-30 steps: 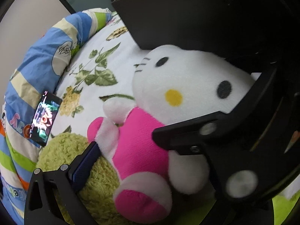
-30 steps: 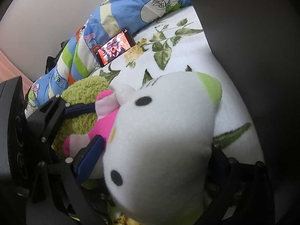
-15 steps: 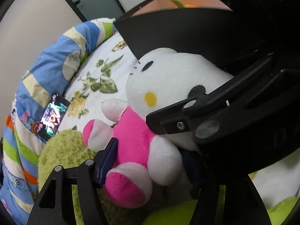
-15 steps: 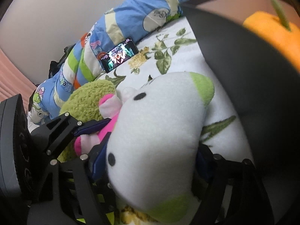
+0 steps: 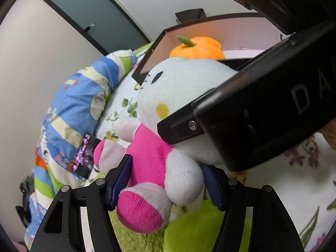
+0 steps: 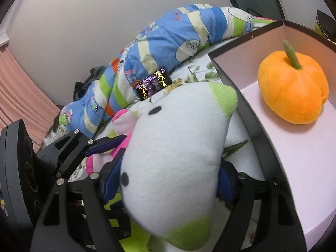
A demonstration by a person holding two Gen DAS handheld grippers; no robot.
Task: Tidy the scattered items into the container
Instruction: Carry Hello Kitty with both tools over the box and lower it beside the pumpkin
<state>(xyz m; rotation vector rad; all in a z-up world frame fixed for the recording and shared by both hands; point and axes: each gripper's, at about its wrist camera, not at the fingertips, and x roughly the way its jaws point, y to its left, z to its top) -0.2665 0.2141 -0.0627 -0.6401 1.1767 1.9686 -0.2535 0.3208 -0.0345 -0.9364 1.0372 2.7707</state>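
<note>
A white cat plush in a pink outfit is held in the air by both grippers. My left gripper is shut on its pink body. My right gripper is shut on its white head, which has green ears. The black box with a pale pink inside stands to the right, its rim just beside the plush head. An orange pumpkin plush lies inside it and also shows in the left wrist view.
A floral bedsheet lies under everything. A rolled blue striped quilt runs along the wall, with a lit phone leaning on it. A fuzzy green plush lies below the grippers.
Both grippers have lifted the cat plush up off the bed to the level of the box rim. The box's inside and the pumpkin plush have come into view.
</note>
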